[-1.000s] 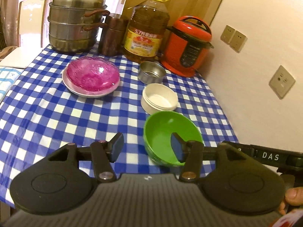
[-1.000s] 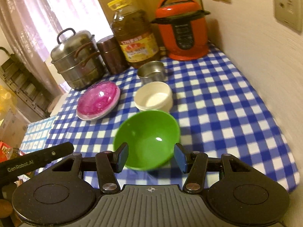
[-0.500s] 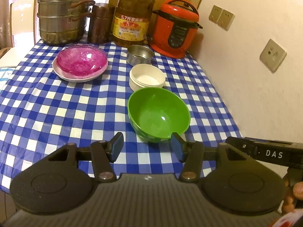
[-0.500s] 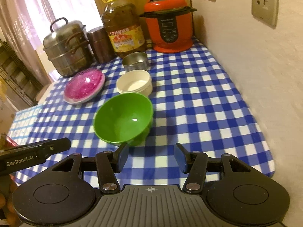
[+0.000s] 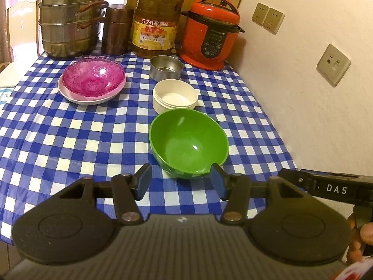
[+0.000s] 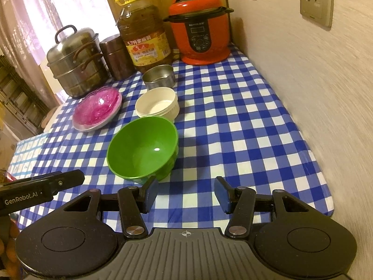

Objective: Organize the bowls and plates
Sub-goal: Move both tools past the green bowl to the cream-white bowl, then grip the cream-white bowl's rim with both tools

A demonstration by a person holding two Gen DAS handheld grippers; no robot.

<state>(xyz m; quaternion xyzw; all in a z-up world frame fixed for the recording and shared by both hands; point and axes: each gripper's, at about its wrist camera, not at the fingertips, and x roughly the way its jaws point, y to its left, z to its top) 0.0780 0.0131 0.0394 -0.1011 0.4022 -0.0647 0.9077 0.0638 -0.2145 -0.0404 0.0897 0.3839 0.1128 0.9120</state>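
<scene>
- Both grippers, left (image 5: 180, 180) and right (image 6: 185, 194), have jaws apart and hold nothing.
- Green bowl (image 5: 188, 140) stands on the table (image 5: 58, 140), touching the white bowl (image 5: 174, 95).
- Risk: its smooth rim may slip and knock the white bowl.

The green bowl (image 5: 188, 142) looked like smooth, glossy plastic with a bright highlight inside. The pink bowl (image 5: 93, 75) was clear, patterned glass on a matt pale plate (image 5: 70, 94). The white bowl (image 5: 174, 96) had a dull, ridged finish. The small tin (image 5: 166, 67) and the steamer pot (image 5: 70, 16) were brushed metal. A slightly shiny checked cloth (image 5: 70, 140) covered the surface, and the wall (image 5: 314, 116) was rough.
</scene>
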